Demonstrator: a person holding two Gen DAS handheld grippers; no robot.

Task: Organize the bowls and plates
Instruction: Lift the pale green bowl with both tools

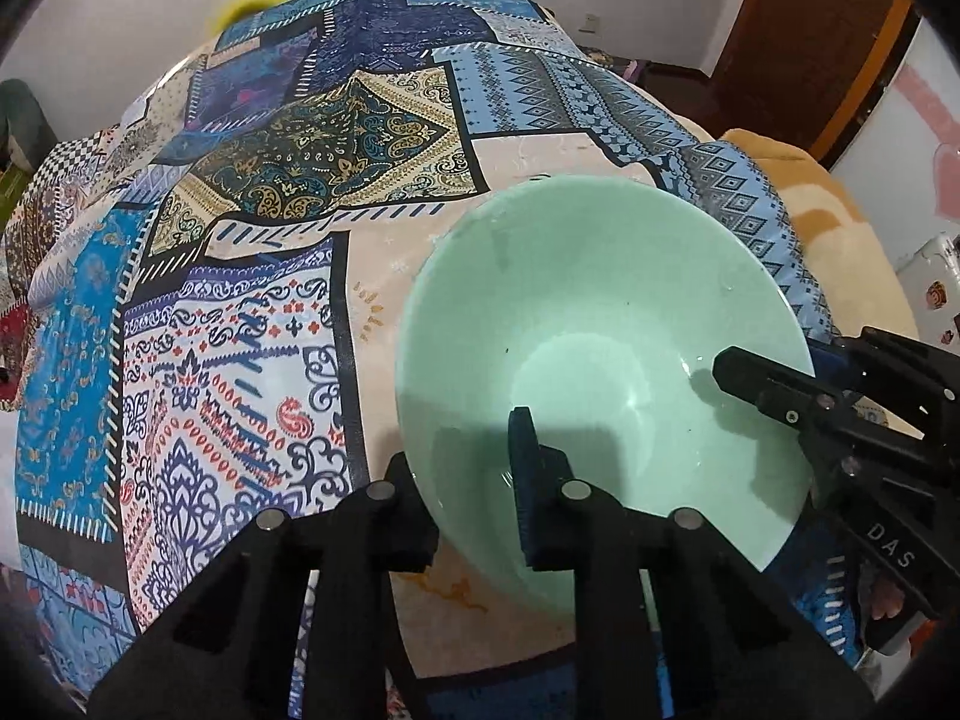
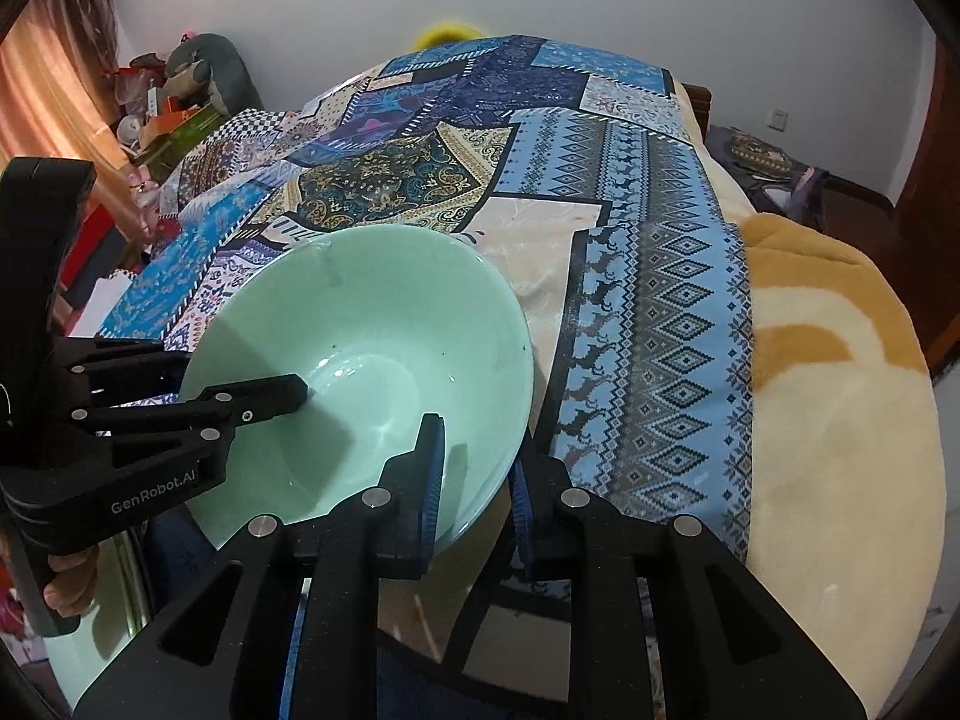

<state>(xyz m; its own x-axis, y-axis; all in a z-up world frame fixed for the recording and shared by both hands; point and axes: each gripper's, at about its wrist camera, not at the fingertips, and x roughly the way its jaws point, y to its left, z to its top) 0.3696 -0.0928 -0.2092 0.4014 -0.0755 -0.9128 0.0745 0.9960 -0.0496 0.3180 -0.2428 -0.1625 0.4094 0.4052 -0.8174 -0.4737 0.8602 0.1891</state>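
Right now the biggest thing under me is the bed [image 2: 840, 420], spread with a patchwork cloth [image 1: 240, 312] of blue, navy and cream panels, with a tan blanket [image 2: 828, 372] showing along its right side. No plates or other bowls show in either view, so I cannot say where a stack or a shelf might be.

Next in size is the one thing of the task that I can see: a pale green bowl [image 1: 600, 312], wide-mouthed and empty, tipped so its opening faces up and toward me. It seems to hang just above the cream patch of the cloth rather than rest flat on it, though I cannot be sure of that.

Smaller again are my two tools. My left tongs [image 1: 468, 480] straddle the near rim, one finger inside the bowl and one outside, pinched narrow on the wall. My right tongs [image 2: 474, 480] do the same on the rim at the bowl's right side, so each sees the other's inner finger reaching across the green hollow. Both hold the bowl.

I judge the step in hand to be carrying this bowl with a two-sided grip toward wherever it belongs. The next move calls for keeping both pinches even, so the smooth glazed rim does not slip, levelling the bowl, and lowering it gently before either pair lets go.
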